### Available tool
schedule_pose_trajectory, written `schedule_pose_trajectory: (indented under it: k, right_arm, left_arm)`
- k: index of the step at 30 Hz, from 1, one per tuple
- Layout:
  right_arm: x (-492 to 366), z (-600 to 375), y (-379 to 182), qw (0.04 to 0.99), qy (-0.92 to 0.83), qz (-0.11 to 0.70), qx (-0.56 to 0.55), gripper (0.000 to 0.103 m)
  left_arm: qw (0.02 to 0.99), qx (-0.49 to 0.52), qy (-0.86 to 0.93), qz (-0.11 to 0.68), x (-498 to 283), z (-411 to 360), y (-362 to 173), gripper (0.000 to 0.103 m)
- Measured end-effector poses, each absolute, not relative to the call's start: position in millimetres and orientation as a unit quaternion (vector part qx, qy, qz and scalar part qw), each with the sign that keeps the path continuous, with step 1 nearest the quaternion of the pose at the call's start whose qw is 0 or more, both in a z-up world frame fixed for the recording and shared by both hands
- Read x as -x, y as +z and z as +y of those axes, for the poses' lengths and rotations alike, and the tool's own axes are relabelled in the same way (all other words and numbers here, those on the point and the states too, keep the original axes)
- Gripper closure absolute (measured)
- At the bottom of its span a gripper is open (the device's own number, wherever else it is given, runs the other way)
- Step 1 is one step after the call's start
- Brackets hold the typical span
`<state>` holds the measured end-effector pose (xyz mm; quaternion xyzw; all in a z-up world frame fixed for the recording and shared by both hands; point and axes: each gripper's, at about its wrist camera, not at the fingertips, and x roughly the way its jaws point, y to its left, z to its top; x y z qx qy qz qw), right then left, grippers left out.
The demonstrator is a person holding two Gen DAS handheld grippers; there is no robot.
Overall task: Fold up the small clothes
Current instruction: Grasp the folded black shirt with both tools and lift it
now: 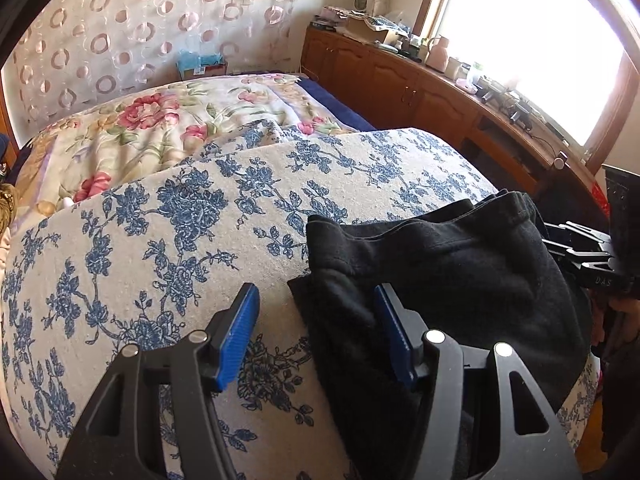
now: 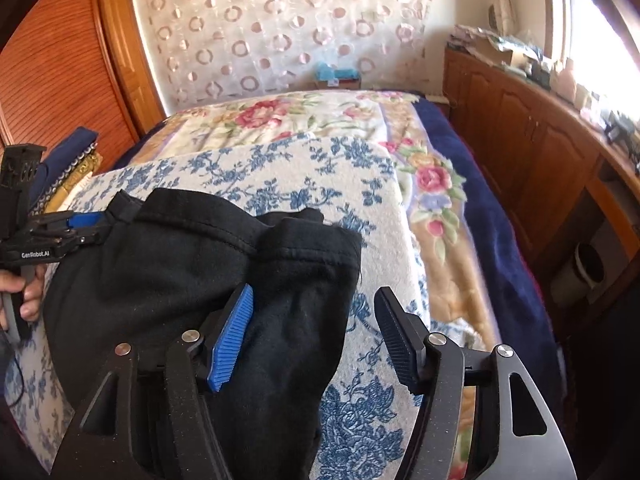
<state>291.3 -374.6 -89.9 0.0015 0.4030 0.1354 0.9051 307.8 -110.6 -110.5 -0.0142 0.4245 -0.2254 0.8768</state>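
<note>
A black garment (image 1: pixel 452 264) lies bunched and partly folded on a white cloth with blue flowers (image 1: pixel 160 240). My left gripper (image 1: pixel 316 320) stands open over the garment's left edge: its left blue pad is above the bare cloth and its right pad above the black fabric, neither pinching. In the right wrist view my right gripper (image 2: pixel 316 328) is open over the garment's (image 2: pixel 168 264) right edge, with a fold of black fabric between the fingers but not clamped. Each gripper shows in the other's view, the right gripper (image 1: pixel 580 256) at the far right and the left gripper (image 2: pixel 68 232) at the far left.
Beyond the blue-flowered cloth lies a pink-flowered blanket (image 1: pixel 140 128) over a navy sheet (image 2: pixel 492 208). A wooden cabinet (image 1: pixel 400 80) cluttered with small items runs under the bright window at right. A person's hand (image 2: pixel 24 292) holds the left gripper. A ring-patterned curtain (image 2: pixel 280 28) hangs behind.
</note>
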Motion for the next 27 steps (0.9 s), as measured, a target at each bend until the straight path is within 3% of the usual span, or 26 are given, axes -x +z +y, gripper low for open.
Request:
schedule_pose_trajectory:
  k: [2, 3, 7, 13, 14, 17, 27]
  right_arm:
    - [-293, -376, -92, 0.902, 0.141, 0.407, -0.009, 0.039]
    - [-293, -377, -93, 0.901, 0.144, 0.409, -0.015, 0.039]
    - [-293, -380, -94, 0.895, 0.160, 0.415, -0.033, 0.040]
    - [-291, -376, -95, 0.888, 0.195, 0.414, -0.045, 0.065]
    - [-289, -374, -95, 0.887, 0.207, 0.410, -0.046, 0.074]
    - [-285, -368, -92, 0.891, 0.211, 0.400, -0.031, 0.084]
    - [-257, -351, -50, 0.920, 0.218, 0.325, -0.009, 0.089]
  left_arm:
    - [0.876, 0.015, -0.229, 0.424, -308, -111, -110, 0.047]
    - [0.874, 0.018, -0.236, 0.424, -308, -110, -110, 0.054]
    - [0.868, 0.024, -0.254, 0.426, -307, -112, -109, 0.066]
    - [0.867, 0.015, -0.260, 0.424, -304, -119, -106, 0.080]
    - [0.869, 0.011, -0.260, 0.422, -302, -120, -106, 0.082]
    - [0.871, 0.003, -0.260, 0.416, -297, -122, -103, 0.090]
    - [0.905, 0.009, -0.243, 0.350, -250, -101, -52, 0.092]
